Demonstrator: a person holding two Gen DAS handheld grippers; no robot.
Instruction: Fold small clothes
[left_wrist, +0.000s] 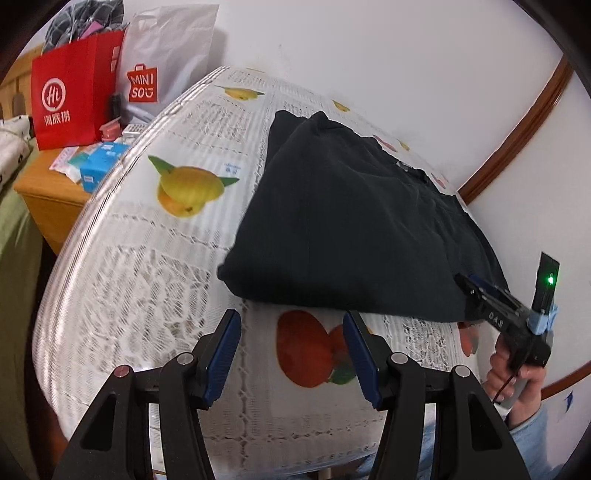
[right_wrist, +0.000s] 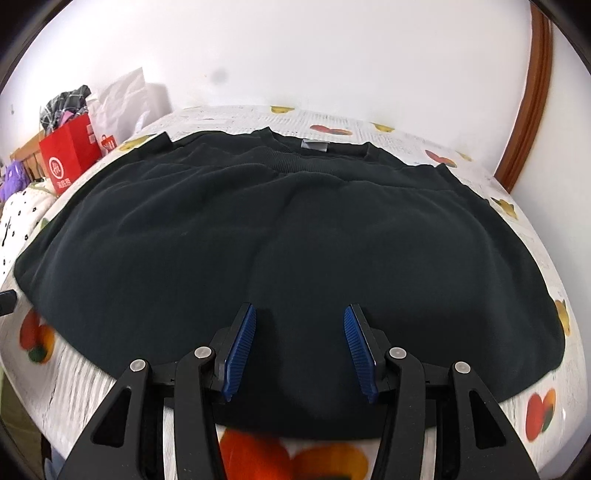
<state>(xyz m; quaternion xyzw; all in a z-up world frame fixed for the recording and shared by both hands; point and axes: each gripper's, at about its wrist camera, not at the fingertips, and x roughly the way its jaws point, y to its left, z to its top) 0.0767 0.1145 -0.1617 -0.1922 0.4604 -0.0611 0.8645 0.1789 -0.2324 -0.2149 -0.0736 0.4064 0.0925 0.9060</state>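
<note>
The black sweatshirt (right_wrist: 288, 236) lies flat on the fruit-print lace tablecloth (left_wrist: 147, 236), its ribbed collar and grey neck label (right_wrist: 314, 145) on the side farthest from the right gripper (right_wrist: 300, 347) and its near hem running just under that gripper's blue pads (right_wrist: 242, 350). The right gripper hovers over the hem with its jaws spread wide and nothing between them. The left gripper (left_wrist: 291, 354) is likewise spread and holds nothing; the garment's near edge lies just ahead of its fingertips, with a printed orange fruit on the bare cloth between them. To its right, in the left wrist view, the right gripper shows from the side, gripped in the person's right hand (left_wrist: 517, 380), its nose at the sweatshirt's near corner. Far ahead and to the left of the left gripper, beyond the table edge, a red paper bag (left_wrist: 70, 92) and a white Miniso bag (left_wrist: 162, 59) stand on a wooden cabinet (left_wrist: 48, 192) with small packets beside them.
</note>
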